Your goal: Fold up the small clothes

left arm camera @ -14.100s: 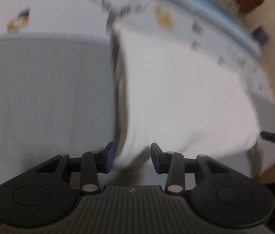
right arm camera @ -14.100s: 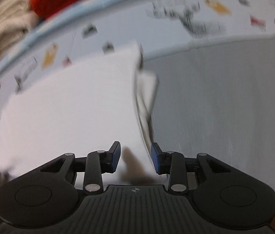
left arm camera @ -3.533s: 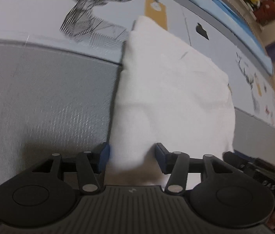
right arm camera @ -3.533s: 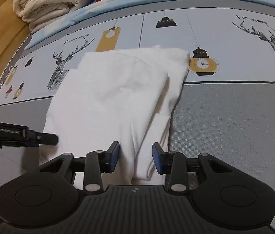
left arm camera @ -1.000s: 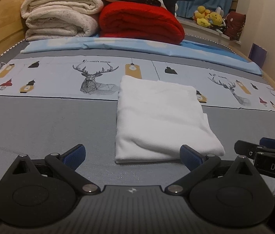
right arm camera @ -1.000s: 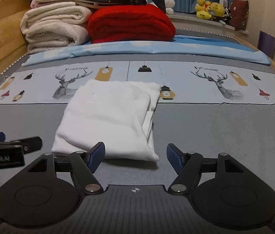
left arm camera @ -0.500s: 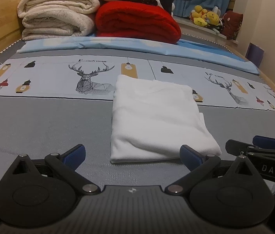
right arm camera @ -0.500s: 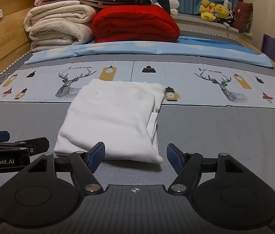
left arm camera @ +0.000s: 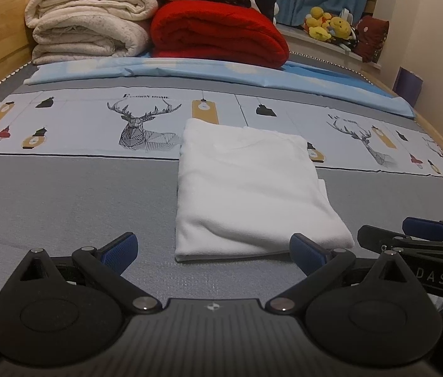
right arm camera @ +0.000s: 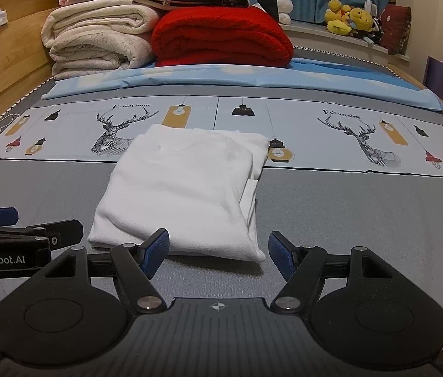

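Observation:
A white garment (left arm camera: pixel 246 185) lies folded into a flat rectangle on the bed, also in the right wrist view (right arm camera: pixel 186 188). My left gripper (left arm camera: pixel 213 253) is open and empty, held just short of the garment's near edge. My right gripper (right arm camera: pixel 219 249) is open and empty, also just in front of the near edge. Each gripper shows at the side of the other's view: the right one (left arm camera: pixel 422 235), the left one (right arm camera: pixel 8 223).
The bed cover (left arm camera: pixel 64 188) is grey with a pale band printed with deer and lamps. At the head stand folded cream blankets (left arm camera: pixel 92 28) and a red blanket (left arm camera: pixel 218 31). A wooden bed frame (right arm camera: pixel 4 59) runs along the left. Plush toys (right arm camera: pixel 350 15) sit at the back right.
Both grippers let go of the folded garment, opened wide and pulled back and up from it. In the last second the views barely shift.

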A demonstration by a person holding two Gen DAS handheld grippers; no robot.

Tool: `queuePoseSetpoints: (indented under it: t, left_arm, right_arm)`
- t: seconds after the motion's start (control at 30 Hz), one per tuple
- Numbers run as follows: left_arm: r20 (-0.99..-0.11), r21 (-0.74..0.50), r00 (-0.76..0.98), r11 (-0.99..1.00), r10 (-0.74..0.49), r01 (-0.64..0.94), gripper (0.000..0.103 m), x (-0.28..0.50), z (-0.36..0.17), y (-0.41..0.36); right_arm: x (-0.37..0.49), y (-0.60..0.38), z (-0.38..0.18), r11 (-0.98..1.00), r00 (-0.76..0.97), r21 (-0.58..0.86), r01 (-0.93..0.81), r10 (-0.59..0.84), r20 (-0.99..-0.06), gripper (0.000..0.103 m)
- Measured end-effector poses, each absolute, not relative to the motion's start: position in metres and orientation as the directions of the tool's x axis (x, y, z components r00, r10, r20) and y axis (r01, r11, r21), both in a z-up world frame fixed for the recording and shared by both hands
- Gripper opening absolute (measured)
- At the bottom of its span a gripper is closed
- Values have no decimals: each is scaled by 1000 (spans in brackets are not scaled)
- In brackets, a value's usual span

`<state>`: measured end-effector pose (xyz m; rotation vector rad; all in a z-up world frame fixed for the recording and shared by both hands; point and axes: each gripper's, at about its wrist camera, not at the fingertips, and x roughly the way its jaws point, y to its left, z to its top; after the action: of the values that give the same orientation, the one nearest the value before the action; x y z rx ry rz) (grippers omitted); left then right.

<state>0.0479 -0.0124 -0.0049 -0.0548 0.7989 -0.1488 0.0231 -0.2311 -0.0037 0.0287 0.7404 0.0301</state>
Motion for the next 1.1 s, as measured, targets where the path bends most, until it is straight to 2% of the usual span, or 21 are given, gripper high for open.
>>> queuePoseSetpoints:
  t: [1.1]
  left_arm:
    - [-708,-101,688,987,-162,128,103,47,-6,-18]
  right_arm:
    - [24,-230,-6,999,735,30,-29,41,-677,71]
